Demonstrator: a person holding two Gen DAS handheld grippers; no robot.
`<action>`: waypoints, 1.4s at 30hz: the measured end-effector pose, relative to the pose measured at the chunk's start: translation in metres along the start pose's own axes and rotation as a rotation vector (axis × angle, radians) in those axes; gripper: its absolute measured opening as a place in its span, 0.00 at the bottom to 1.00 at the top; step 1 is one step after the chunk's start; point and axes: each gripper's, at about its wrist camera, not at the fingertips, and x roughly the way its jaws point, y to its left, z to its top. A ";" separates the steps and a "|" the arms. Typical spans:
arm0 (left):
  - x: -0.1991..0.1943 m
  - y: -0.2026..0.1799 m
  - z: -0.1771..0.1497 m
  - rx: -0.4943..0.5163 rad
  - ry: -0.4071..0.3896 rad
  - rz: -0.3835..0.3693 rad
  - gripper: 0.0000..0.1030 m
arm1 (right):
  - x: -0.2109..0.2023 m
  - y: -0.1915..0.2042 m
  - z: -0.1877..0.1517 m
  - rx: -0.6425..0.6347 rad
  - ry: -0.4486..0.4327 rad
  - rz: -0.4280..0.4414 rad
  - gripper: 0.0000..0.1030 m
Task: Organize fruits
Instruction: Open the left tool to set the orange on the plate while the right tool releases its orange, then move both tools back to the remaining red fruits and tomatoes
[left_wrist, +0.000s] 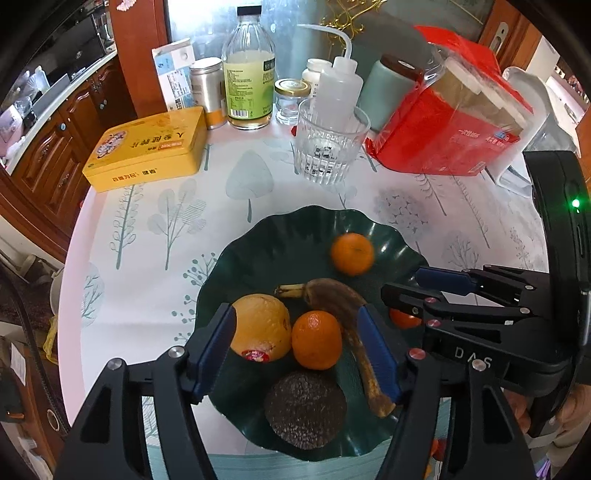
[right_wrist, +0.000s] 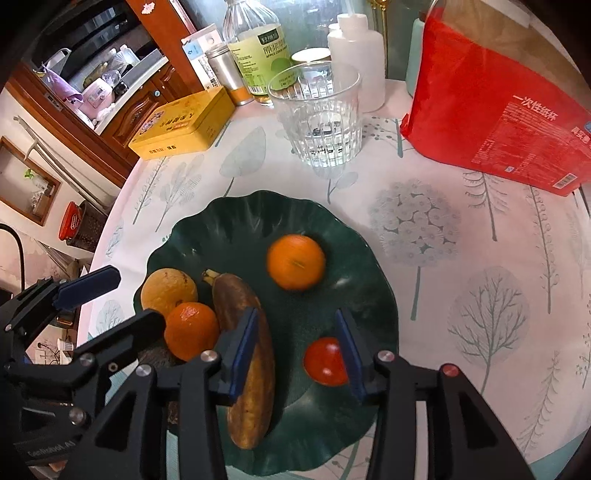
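Observation:
A dark green wavy plate (left_wrist: 258, 243) (right_wrist: 229, 221) holds a large yellow-orange fruit (left_wrist: 260, 326) (right_wrist: 168, 291), a near mandarin (left_wrist: 317, 339) (right_wrist: 190, 330), a brown banana (left_wrist: 347, 317) (right_wrist: 245, 354), a dark avocado (left_wrist: 304, 408), a far mandarin (left_wrist: 352, 253) (right_wrist: 296, 261) that looks blurred, and a red tomato (left_wrist: 404, 319) (right_wrist: 325, 362). My left gripper (left_wrist: 297, 350) is open above the plate, around the near mandarin's area. My right gripper (right_wrist: 295, 354) is open over the plate, the tomato by its right finger; it also shows in the left wrist view (left_wrist: 428, 288).
Behind the plate stand a ribbed glass (left_wrist: 328, 147) (right_wrist: 319, 118), a yellow tin (left_wrist: 147, 147) (right_wrist: 184, 123), a vinegar bottle (left_wrist: 249, 74), a squeeze bottle (left_wrist: 338, 85), a jar (left_wrist: 291, 99) and a red bag (left_wrist: 443, 122) (right_wrist: 495, 110). The table edge curves at left.

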 end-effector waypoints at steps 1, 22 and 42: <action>-0.002 -0.001 -0.001 0.001 -0.003 0.002 0.65 | -0.002 0.000 -0.001 0.001 -0.001 0.001 0.42; -0.081 -0.025 -0.032 0.015 -0.078 0.053 0.66 | -0.076 0.006 -0.040 -0.014 -0.084 0.009 0.42; -0.140 -0.071 -0.094 -0.010 -0.150 0.072 0.66 | -0.152 0.006 -0.116 -0.076 -0.153 0.025 0.42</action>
